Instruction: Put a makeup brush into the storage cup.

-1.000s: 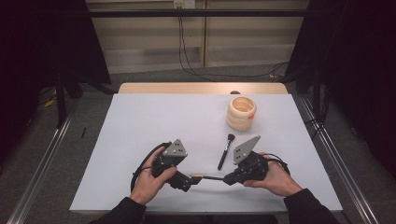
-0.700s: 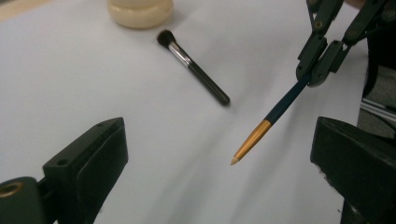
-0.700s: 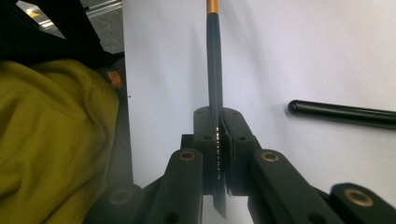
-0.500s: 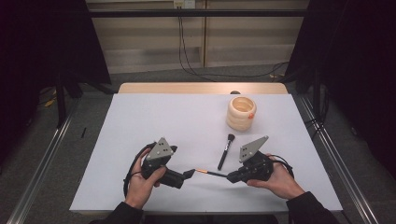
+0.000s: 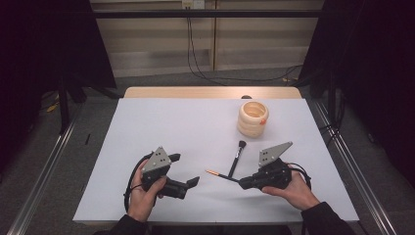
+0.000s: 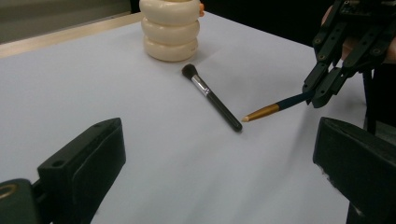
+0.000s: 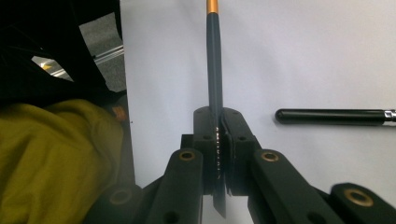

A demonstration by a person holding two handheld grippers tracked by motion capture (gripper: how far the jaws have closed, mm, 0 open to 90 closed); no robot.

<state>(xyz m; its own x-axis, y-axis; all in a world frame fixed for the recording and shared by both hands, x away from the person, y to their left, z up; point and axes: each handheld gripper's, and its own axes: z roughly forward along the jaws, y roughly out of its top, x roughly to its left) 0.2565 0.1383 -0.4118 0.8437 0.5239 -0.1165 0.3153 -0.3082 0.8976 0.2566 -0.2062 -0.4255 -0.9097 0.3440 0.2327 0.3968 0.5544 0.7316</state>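
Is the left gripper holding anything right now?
No, in the left gripper view the left gripper stands wide open over bare table, while the right gripper pinches the thin brush.

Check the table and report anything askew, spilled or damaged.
Nothing stands out. The ringed cream holder stands upright, and a black makeup brush lies flat on the white table. The right claw grips a slim dark gold-tipped brush. Nothing looks spilled or broken.

Bright table, dark surroundings (soft shadows, slight blur).
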